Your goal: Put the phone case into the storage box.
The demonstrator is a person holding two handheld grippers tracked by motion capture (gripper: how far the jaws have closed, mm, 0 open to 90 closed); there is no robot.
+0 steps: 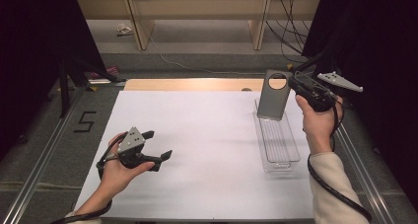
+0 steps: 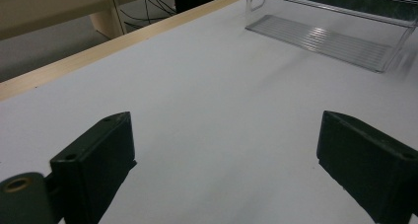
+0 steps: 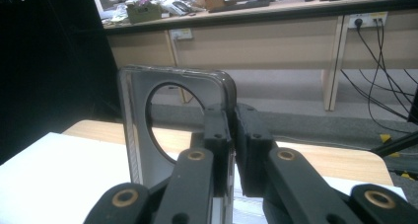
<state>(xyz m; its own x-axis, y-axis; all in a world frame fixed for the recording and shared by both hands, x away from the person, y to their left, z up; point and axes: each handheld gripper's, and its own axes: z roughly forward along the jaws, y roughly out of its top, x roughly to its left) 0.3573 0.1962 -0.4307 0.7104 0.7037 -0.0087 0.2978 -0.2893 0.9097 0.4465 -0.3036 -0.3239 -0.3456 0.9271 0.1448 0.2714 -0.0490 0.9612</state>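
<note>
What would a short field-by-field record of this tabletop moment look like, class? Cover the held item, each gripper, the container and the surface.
held item: grey flat case with a round hole, upright, its lower end in the tray
right gripper: shut on the case's edge near the top
left gripper: open, nothing between its jaws, low over the sheet
container: clear plastic tray, lengthwise at the table's right
surface: white sheet on a wooden table

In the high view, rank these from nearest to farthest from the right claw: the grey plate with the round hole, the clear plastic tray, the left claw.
1. Grey plate: clamped in the right claw.
2. Clear tray: just below, at the table's right.
3. Left claw: far across, at the table's left.
</note>
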